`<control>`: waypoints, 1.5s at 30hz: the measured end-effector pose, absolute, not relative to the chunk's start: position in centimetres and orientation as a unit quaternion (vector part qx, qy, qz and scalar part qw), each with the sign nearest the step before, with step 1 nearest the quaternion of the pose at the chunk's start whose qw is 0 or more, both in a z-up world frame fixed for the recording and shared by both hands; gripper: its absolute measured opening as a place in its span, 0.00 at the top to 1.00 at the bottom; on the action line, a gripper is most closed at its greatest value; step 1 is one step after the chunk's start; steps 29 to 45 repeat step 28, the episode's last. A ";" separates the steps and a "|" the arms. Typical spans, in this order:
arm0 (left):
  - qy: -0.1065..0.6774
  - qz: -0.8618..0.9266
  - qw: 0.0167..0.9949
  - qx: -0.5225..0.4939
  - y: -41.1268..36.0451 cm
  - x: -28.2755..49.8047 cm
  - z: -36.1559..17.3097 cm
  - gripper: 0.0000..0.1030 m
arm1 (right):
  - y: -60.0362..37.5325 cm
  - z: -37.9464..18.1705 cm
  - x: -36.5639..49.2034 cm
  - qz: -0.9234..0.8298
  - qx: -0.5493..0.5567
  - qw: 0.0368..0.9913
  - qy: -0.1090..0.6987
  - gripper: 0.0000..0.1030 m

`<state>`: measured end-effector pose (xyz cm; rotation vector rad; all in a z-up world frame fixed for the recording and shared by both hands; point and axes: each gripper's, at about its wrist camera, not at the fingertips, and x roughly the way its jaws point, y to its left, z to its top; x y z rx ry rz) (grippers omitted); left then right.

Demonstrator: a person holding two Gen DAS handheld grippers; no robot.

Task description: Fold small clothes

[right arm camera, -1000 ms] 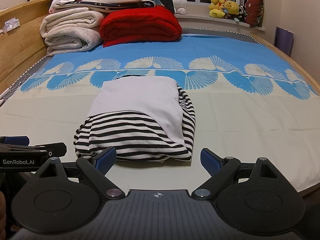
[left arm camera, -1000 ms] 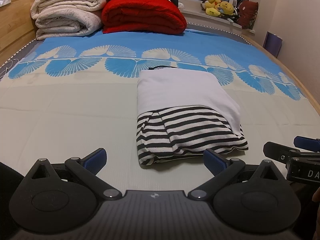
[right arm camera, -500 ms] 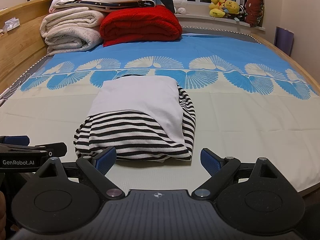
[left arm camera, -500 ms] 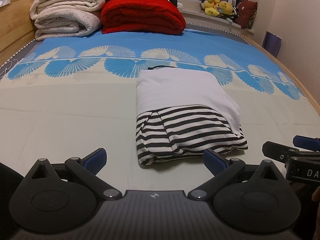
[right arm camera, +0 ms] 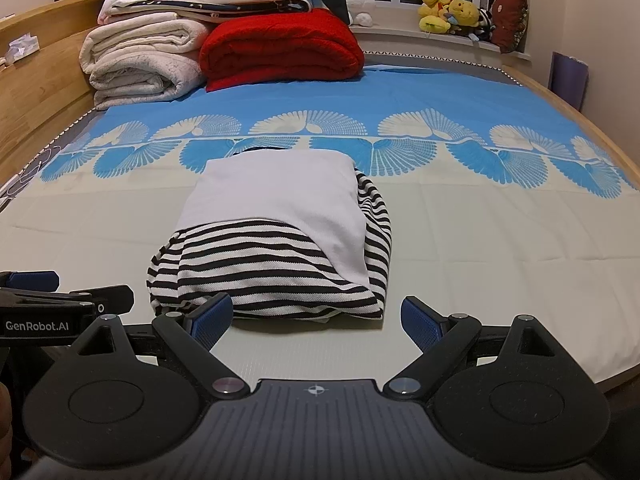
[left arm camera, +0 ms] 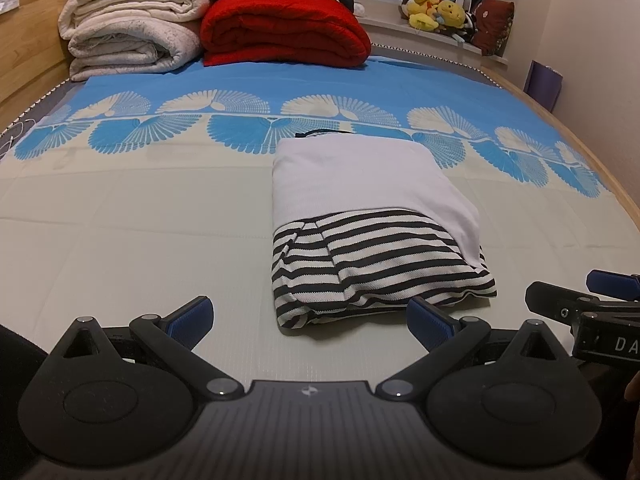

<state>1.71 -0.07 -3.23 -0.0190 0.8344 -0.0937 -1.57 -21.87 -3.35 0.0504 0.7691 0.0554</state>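
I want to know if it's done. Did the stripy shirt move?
No. The stripy shirt sits at the same spot below the blue fan pattern; both grippers are open.

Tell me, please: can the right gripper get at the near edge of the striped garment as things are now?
Probably yes. The right gripper is open, holds nothing, and the striped garment lies just ahead on the bed, nothing between them.

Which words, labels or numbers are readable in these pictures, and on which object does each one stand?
"GenRobot.AI": white letters on the left tool, seen from the right wrist view.
"DA": start of a word on the right tool, cut off by the edge of the left wrist view.
No readable text on the folded clothes, blankets or toys.
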 end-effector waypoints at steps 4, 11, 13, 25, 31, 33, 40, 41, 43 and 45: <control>0.405 -0.045 0.913 -0.008 -0.1 1.7 -3.3 0.00 | -21.9 -3.6 -1.6 0.027 0.025 0.926 0.376 0.11; 0.406 -0.046 0.913 -0.005 0.0 1.7 -3.6 0.00 | -22.0 -3.7 -1.6 0.027 0.025 0.925 0.378 0.11; 0.407 -0.047 0.912 -0.004 0.2 1.8 -3.7 0.00 | -22.0 -3.8 -1.6 0.026 0.024 0.925 0.378 0.11; 0.405 -0.051 0.913 0.001 0.2 1.7 -3.9 0.00 | -21.9 -3.7 -1.6 0.026 0.024 0.925 0.379 0.11; 0.406 -0.051 0.912 0.001 0.3 1.7 -3.9 0.00 | -21.9 -3.7 -1.6 0.026 0.024 0.925 0.379 0.11; 0.406 -0.051 0.912 0.001 0.3 1.7 -3.9 0.00 | -21.9 -3.7 -1.6 0.026 0.024 0.925 0.379 0.11; 0.406 -0.051 0.912 0.001 0.3 1.7 -3.9 0.00 | -21.9 -3.7 -1.6 0.026 0.024 0.925 0.379 0.11; 0.406 -0.051 0.912 0.001 0.3 1.7 -3.9 0.00 | -21.9 -3.7 -1.6 0.026 0.024 0.925 0.379 0.11; 0.406 -0.051 0.912 0.001 0.3 1.7 -3.9 0.00 | -21.9 -3.7 -1.6 0.026 0.024 0.925 0.379 0.11; 0.406 -0.051 0.912 0.001 0.3 1.7 -3.9 0.00 | -21.9 -3.7 -1.6 0.026 0.024 0.925 0.379 0.11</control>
